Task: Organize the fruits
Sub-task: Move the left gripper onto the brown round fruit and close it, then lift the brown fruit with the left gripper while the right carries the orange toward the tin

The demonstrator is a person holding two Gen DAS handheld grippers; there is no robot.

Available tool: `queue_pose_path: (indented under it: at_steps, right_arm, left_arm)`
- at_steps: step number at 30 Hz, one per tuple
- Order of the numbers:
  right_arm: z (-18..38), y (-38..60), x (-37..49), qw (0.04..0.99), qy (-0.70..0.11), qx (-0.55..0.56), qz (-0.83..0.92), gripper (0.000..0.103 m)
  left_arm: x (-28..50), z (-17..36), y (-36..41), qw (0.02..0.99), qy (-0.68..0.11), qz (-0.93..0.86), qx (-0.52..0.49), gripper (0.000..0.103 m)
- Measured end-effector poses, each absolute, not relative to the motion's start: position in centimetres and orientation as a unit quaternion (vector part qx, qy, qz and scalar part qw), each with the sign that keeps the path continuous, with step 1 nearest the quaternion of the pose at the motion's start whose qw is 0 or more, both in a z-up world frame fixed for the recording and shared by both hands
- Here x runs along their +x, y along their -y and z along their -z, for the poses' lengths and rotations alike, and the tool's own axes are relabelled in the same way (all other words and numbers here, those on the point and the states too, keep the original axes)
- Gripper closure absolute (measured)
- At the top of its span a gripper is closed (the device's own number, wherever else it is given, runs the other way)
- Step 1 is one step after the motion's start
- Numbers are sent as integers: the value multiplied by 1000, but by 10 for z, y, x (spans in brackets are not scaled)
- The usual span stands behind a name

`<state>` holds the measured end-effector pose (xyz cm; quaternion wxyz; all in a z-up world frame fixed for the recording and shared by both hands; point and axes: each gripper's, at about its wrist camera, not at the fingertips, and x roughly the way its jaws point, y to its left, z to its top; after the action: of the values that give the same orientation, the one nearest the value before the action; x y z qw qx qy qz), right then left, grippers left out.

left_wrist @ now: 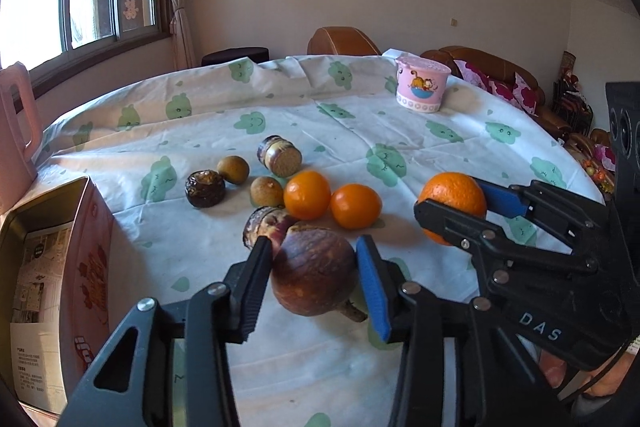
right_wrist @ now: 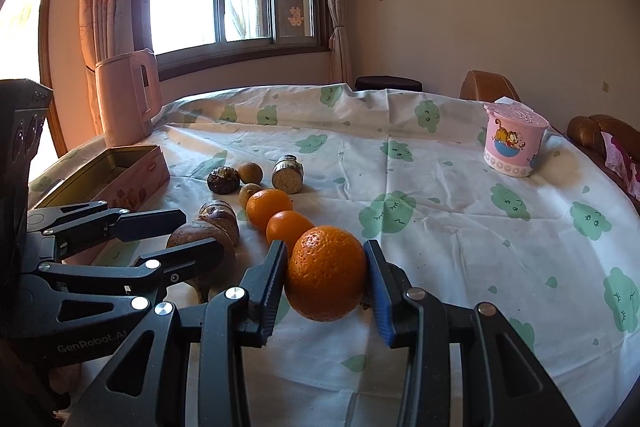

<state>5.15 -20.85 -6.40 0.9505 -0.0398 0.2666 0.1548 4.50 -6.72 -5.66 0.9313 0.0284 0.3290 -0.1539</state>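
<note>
In the left wrist view my left gripper [left_wrist: 313, 247] is shut on a round brown fruit [left_wrist: 314, 275] with a short stem, both pads against its sides, just above the cloth. My right gripper [right_wrist: 326, 247] is shut on a large orange [right_wrist: 326, 279], also seen as the orange [left_wrist: 454, 205] at the right of the left wrist view. On the cloth behind lie two smaller oranges [left_wrist: 307, 195] [left_wrist: 355, 206], two longans [left_wrist: 233, 169] [left_wrist: 267, 191], a dark wrinkled fruit [left_wrist: 205, 188], a cut-ended piece [left_wrist: 282, 157] and a purplish-brown fruit [left_wrist: 264, 227].
The round table wears a white cloth with green clouds [left_wrist: 360, 131]. An open pink tin box [left_wrist: 52, 247] stands at the left edge, a pink kettle [right_wrist: 128, 99] behind it. A pink cartoon cup [left_wrist: 422, 83] sits at the far right. Brown sofas lie beyond.
</note>
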Motion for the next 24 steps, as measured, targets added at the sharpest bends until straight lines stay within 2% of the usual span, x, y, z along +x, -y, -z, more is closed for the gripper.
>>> queue_pose_path:
  at_steps: [4, 8, 9, 13, 15, 24]
  right_arm:
    - [64, 208, 51, 951, -266, -40, -154, 62]
    - [63, 209, 51, 952, -264, -39, -152, 62]
    - [63, 209, 51, 952, -264, -39, -152, 62]
    - [63, 210, 51, 953, -263, -35, -148, 62]
    - [63, 211, 51, 953, -263, -33, -147, 62]
    - [63, 209, 51, 952, -262, -39, -150, 62]
  left_arm:
    - [45, 57, 67, 931, -330, 153, 26, 55]
    - [47, 58, 67, 930, -337, 145, 27, 41]
    - [47, 58, 68, 929, -339, 147, 29, 40]
    - [52, 63, 73, 918, -358, 165, 38, 44]
    - [55, 66, 74, 912, -370, 172, 39, 52]
    - [50, 60, 65, 924, -346, 159, 23, 52]
